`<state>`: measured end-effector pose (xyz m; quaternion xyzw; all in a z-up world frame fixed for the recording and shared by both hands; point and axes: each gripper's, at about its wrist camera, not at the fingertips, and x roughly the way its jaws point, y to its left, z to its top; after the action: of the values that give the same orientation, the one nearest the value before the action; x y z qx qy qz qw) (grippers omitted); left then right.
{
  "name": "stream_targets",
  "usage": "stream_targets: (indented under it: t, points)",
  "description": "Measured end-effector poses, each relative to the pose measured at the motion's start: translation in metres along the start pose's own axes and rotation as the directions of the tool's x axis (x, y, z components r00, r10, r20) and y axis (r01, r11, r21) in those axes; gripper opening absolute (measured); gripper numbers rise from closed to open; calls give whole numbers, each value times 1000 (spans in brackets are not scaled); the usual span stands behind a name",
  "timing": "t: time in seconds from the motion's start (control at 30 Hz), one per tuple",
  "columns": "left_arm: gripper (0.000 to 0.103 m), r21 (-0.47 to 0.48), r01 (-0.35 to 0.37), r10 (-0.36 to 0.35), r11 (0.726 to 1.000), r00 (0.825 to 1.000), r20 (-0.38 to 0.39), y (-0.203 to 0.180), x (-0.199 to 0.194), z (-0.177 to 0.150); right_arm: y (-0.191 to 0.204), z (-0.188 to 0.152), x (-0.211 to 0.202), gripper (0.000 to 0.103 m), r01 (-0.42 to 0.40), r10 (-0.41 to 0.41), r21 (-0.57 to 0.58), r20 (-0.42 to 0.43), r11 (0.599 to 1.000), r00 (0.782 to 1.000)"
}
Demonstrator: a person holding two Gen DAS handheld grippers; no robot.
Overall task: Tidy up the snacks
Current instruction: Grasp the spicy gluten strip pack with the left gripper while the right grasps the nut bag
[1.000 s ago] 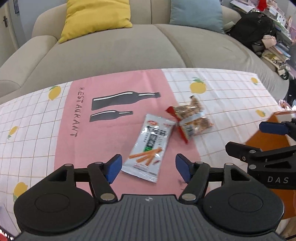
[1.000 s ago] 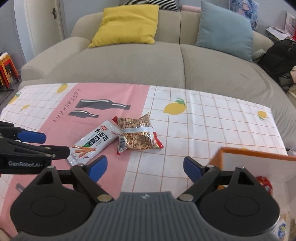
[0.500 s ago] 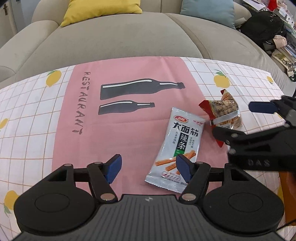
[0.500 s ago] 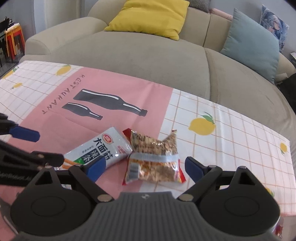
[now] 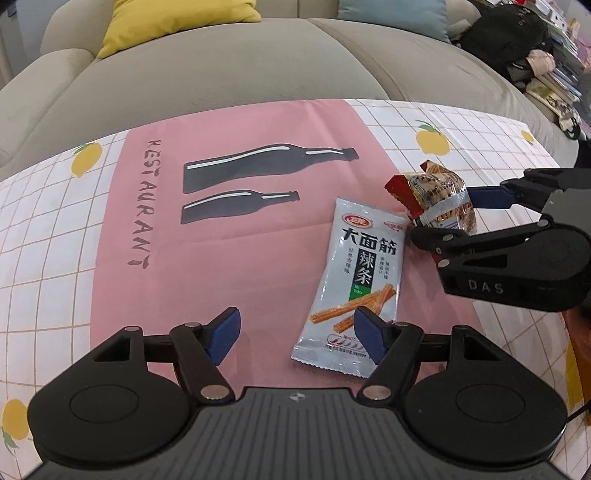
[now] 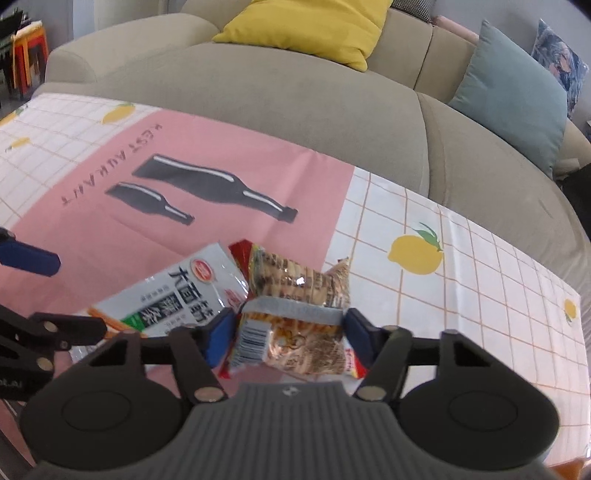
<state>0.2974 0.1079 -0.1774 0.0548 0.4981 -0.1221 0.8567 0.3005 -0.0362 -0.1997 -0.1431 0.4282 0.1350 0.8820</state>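
At the lower middle of the right wrist view, the right gripper (image 6: 290, 328) has its blue pads on either side of the clear cracker packet (image 6: 295, 314); they look to touch the packet's sides, though whether they truly squeeze it yet cannot be told. From the left wrist view the same packet (image 5: 439, 199) sits at the right of the frame, between the two black fingers reaching in from that side. The grey spicy-strip packet (image 5: 364, 280) lies flat on the pink cloth at centre right, its upper corner touching or just under the cracker packet. The left gripper (image 5: 297, 332) hovers at the bottom of its frame with jaws wide apart and nothing between them; its right pad overlaps the packet's lower edge in the picture

Both packets are probably very light, with thin, slick, crinkly film that gives under pressure. The crackers inside would likely crumble, so a gentle hold across the middle band, where the pads now sit, seems wise. The flat grey packet offers little height to pinch; its sealed end or a long edge would be the better place

Underneath is a tablecloth (image 5: 74, 236), pink in the middle with printed bottles and the word RESTAURANT, white checks and lemons at the sides. Across the upper frame runs a beige sofa (image 6: 295, 103) with a yellow cushion (image 6: 314, 29) and a blue cushion (image 6: 513, 88)
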Motion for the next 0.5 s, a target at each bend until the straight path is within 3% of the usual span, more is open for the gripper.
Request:
stream_targets:
  t: [0.23,0.5]
  points:
    - [87,55,22,-22,998,1000,0,-8,2,-6,-5,-15,-12,54,12,-12,-15,-36,1000,999]
    - [92,32,29,-30,999,999,21,-13,10,-6,-18,-33,-24,54,-21,24,62,-46,998,999]
